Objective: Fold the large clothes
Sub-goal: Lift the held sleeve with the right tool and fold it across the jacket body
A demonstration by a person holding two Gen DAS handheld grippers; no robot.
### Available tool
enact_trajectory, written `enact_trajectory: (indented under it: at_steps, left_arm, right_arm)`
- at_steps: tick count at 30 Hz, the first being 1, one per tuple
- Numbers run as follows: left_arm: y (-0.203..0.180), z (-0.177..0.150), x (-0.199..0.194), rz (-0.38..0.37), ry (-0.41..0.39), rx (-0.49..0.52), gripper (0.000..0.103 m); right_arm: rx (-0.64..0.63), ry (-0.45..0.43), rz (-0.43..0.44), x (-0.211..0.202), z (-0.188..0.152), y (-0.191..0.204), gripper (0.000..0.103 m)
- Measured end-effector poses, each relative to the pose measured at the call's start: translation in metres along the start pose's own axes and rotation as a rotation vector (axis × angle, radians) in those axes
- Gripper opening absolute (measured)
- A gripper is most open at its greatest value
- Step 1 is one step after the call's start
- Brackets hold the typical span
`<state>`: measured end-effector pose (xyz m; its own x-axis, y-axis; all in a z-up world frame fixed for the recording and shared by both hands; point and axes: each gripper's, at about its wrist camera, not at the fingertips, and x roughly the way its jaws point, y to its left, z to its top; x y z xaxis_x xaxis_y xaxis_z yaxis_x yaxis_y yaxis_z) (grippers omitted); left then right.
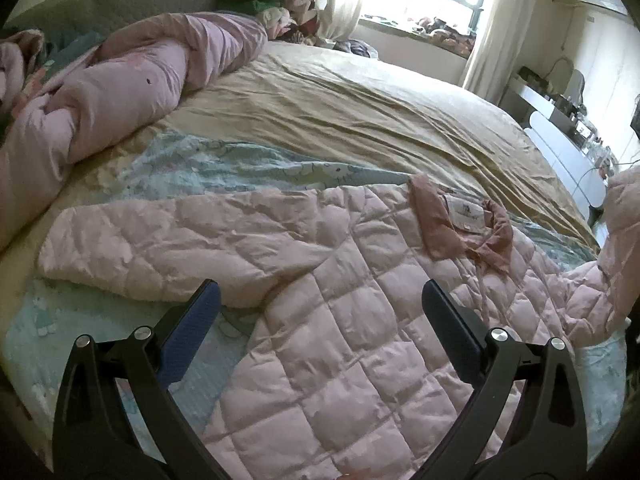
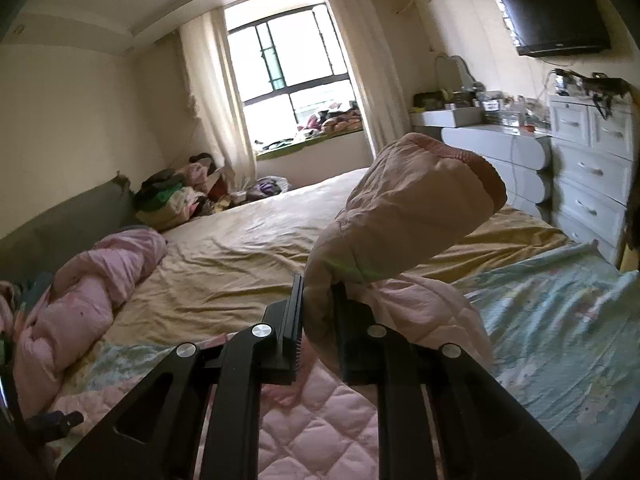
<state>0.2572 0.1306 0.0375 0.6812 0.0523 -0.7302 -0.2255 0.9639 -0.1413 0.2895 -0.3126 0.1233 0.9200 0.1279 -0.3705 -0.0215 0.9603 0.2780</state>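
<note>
Pink quilted padding made up the jacket (image 1: 340,320), which lay spread, lining up, on the bed (image 1: 360,112) over a pale blue printed sheet (image 1: 224,168). Its collar (image 1: 460,224) pointed toward the far side, and one sleeve (image 1: 160,240) stretched flat to the left. The other sleeve (image 2: 408,208) was lifted clear of the bed, pinched a little below its ribbed cuff (image 2: 472,156) by the right gripper (image 2: 318,292), whose jaws were clamped on the fabric. The left gripper (image 1: 320,300) hung over the body of the jacket with its jaws spread wide and nothing between them. Judged from its look, the garment was light, soft and puffy, with a smooth shell that could slip from a shallow pinch; it would sag and spring back rather than hold a crease. Good holds seemed to be the cuffs, the hem corners and the shoulder seams, taken deep enough to catch both layers. A bunched pink duvet (image 1: 132,84) lay well apart, near the headboard.
</note>
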Motion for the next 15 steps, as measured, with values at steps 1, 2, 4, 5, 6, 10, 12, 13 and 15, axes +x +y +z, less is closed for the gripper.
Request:
enact_trajectory:
  at_steps: [1,2,4,5,6,10,12,13,15]
  left_arm:
    - [0.002,-0.001,0.001,-0.005,0.0,-0.005,0.094]
    - [0.003,-0.001,0.002,-0.01,0.003,-0.009,0.094]
    - [0.007,-0.002,0.005,-0.02,0.008,-0.011,0.094]
    - [0.01,-0.003,0.008,-0.02,0.012,-0.015,0.094]
    - [0.012,-0.004,0.009,-0.021,0.015,-0.021,0.094]
    - [0.02,-0.007,0.014,-0.032,0.014,-0.024,0.094]
    - [0.024,-0.009,0.016,-0.046,0.018,-0.031,0.094]
    - [0.025,-0.009,0.016,-0.057,0.016,-0.033,0.094]
    - [0.028,-0.01,0.018,-0.071,0.012,-0.03,0.094]
  right_arm:
    - [-0.005,0.003,0.004,0.002,-0.002,0.005,0.013]
    - [-0.015,0.009,0.01,0.005,-0.004,0.012,0.013]
    - [-0.036,0.022,0.018,0.01,-0.008,0.024,0.013]
    - [-0.046,0.03,0.025,0.014,-0.012,0.032,0.013]
    - [-0.052,0.04,0.034,0.018,-0.016,0.039,0.013]
    - [-0.095,0.083,0.065,0.037,-0.037,0.068,0.013]
    - [-0.108,0.108,0.075,0.046,-0.048,0.081,0.013]
    - [-0.117,0.122,0.083,0.051,-0.055,0.087,0.013]
    - [-0.141,0.152,0.102,0.062,-0.073,0.103,0.013]
